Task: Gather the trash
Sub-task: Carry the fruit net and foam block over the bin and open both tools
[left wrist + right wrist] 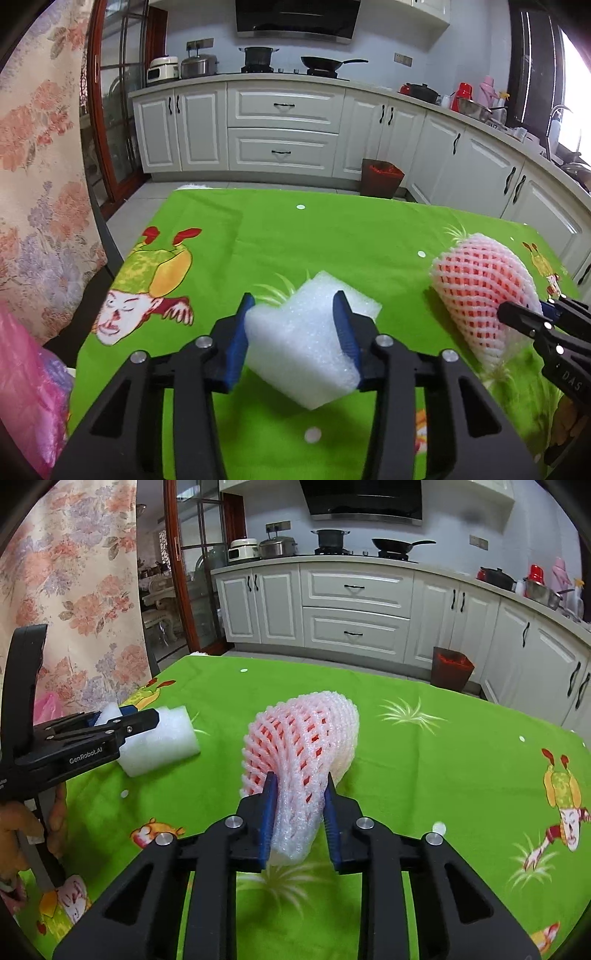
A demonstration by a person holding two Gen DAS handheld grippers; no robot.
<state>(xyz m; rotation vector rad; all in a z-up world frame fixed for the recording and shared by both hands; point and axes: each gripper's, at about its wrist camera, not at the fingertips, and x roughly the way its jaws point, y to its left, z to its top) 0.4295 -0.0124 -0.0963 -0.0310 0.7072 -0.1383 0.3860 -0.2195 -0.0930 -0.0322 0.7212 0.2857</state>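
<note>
White foam block [306,343], pink mesh sleeve [303,746], green cartoon-printed tablecloth [258,236].

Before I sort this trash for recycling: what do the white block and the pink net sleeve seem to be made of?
White block: looks like soft polyethylene packing foam, matte, with a fine bubbly surface.
Pink net sleeve: apparently foamed plastic mesh, the kind that wraps fruit; its open lattice strands squash between the pads. Neither bears a visible recycling mark.

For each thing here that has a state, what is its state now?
left gripper: shut on the white foam block
right gripper: shut on the pink foam net
white foam block: gripped, on the green tablecloth
pink foam net: squeezed at its near end
trash bin: open, on the floor
</note>
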